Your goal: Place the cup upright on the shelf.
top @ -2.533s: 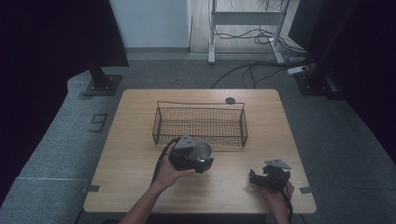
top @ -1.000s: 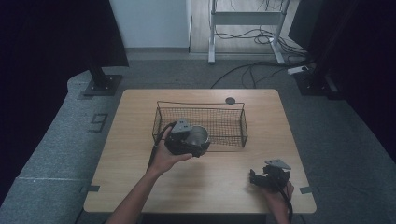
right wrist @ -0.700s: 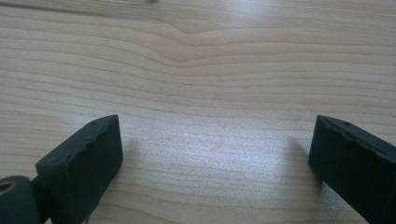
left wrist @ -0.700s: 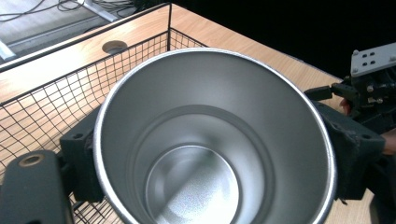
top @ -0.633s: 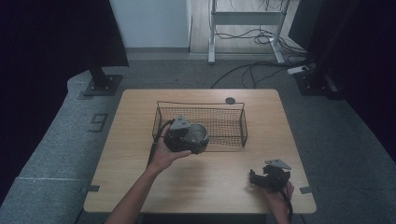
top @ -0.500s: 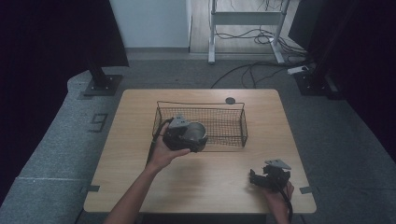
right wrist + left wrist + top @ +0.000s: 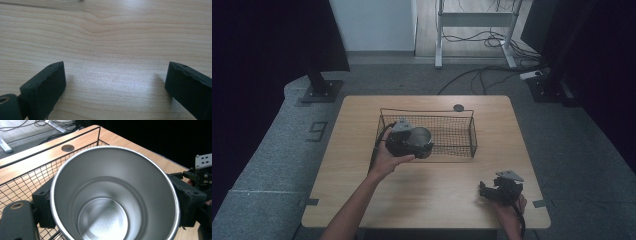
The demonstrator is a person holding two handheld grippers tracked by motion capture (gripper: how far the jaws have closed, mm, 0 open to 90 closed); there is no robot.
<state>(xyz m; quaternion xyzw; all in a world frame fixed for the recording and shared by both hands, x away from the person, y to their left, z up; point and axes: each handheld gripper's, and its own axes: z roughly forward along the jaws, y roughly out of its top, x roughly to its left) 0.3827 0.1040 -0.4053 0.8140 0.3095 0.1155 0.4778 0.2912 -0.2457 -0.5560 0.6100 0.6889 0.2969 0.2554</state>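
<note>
A shiny steel cup point(image 7: 112, 195) sits clamped between the black jaws of my left gripper point(image 7: 113, 202), its open mouth facing the camera. In the high view that cup point(image 7: 419, 137) and the left gripper point(image 7: 404, 140) hover over the left part of the black wire basket point(image 7: 464, 142). My right gripper point(image 7: 492, 192) rests low over the table's near right corner. Its jaws stand wide apart in the right gripper view, with nothing but bare wood between the fingertips point(image 7: 47, 85) of the right gripper point(image 7: 116, 85).
The basket stands mid-table on the wooden table point(image 7: 362, 180). A round cable hole point(image 7: 458, 107) lies behind it near the far edge. Dark curtains, a stand foot point(image 7: 321, 90) and floor cables surround the table.
My left gripper has carried the cup away from the table's front, forward and up over the basket's left part. The right gripper has stayed where it was.
</note>
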